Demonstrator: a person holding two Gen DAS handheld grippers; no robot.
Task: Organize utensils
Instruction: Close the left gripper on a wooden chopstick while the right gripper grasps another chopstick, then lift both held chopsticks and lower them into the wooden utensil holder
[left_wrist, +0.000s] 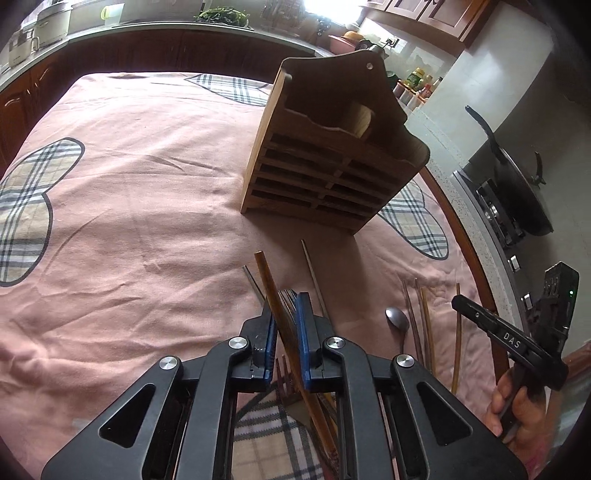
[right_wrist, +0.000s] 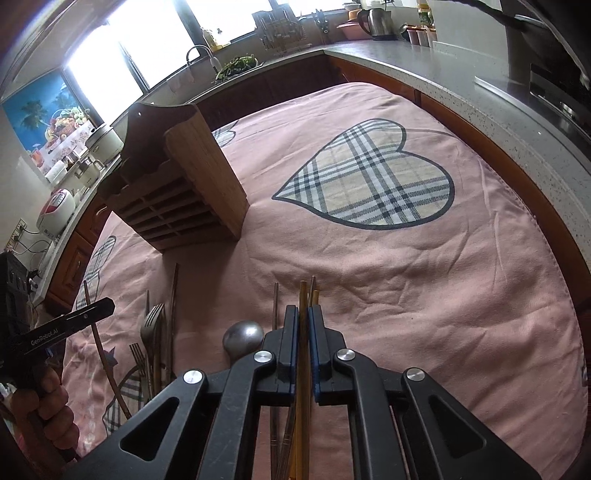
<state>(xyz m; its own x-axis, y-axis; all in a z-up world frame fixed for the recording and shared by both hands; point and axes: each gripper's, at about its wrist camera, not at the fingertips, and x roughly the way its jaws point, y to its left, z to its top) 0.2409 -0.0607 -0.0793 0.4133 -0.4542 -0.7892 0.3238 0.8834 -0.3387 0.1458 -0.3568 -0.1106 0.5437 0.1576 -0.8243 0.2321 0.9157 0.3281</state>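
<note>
The left claw (left_wrist: 284, 314) is pinched on a brown chopstick (left_wrist: 275, 295), which pokes out past its tips toward the wooden holder (left_wrist: 325, 158). The right claw (right_wrist: 303, 325) is nearly closed around a yellow chopstick (right_wrist: 303, 295), but I cannot tell if it is really gripping it. More chopsticks, a spoon (right_wrist: 242, 336) and forks (right_wrist: 153, 321) lie on the pink cloth (right_wrist: 406, 295) in front of the holder, on the side nearest the claws. The holder stands upright on the surface, well apart from both claws, with something pale already inside its top. The brown stick sits slanted in the left claw, so it could slip out or twist. Its long tip could bump the holder's front edge and miss the opening. The soft cloth could let the holder tip.
</note>
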